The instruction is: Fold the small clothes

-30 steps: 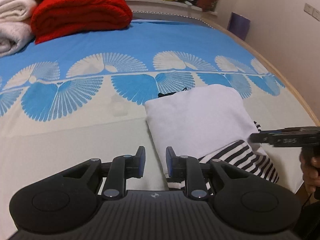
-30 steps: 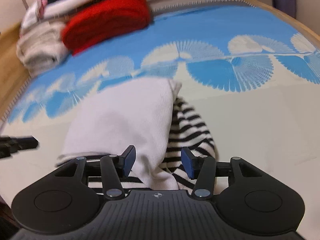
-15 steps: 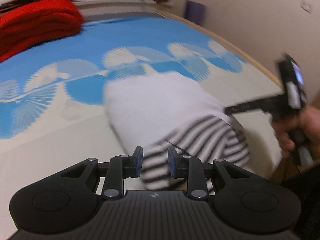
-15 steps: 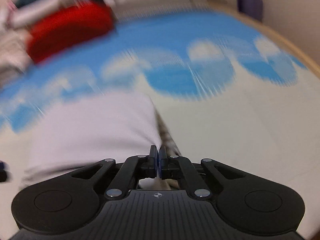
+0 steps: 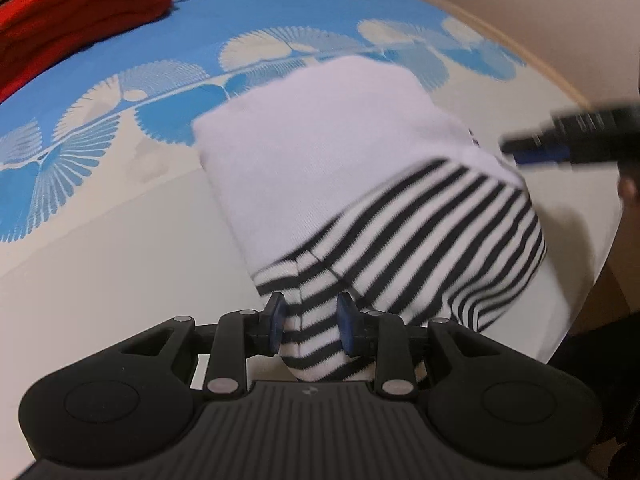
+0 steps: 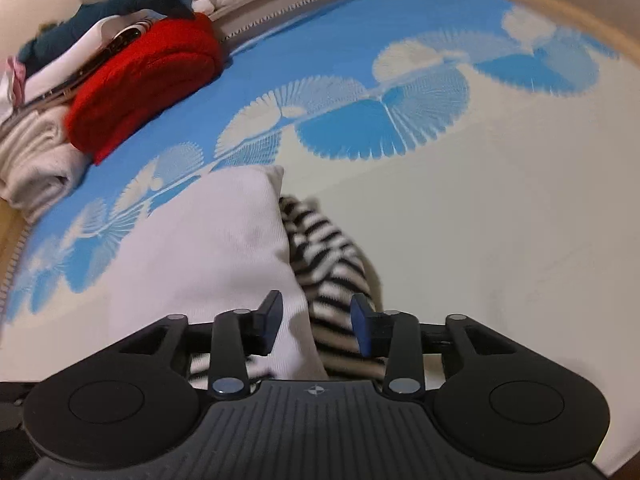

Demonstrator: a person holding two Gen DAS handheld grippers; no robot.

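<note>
A small white garment [image 5: 320, 140] with a black-and-white striped part [image 5: 440, 232] lies folded on the bed sheet [image 5: 120, 240]. My left gripper [image 5: 312, 326] points steeply down over the near striped corner. Its jaws stand a little apart, with that corner between the pads and no squeeze that I can see. In the right wrist view the white cloth [image 6: 208, 248] and striped cloth [image 6: 328, 256] lie under my right gripper [image 6: 316, 324]. Its jaws are opening, and the cloth between them is loose. The right gripper's fingers [image 5: 536, 154] show blurred at the garment's right side.
A folded red blanket [image 6: 144, 76] and white towels [image 6: 36, 164] are stacked at the far left, with a plush shark [image 6: 120, 4] on top. The bed's wooden edge [image 5: 552, 76] curves along the right. A hand [image 5: 628, 196] holds the right gripper.
The left gripper has sunk onto the striped corner, which now sits between its fingers. The right gripper was shut half a second ago and stands apart again.
</note>
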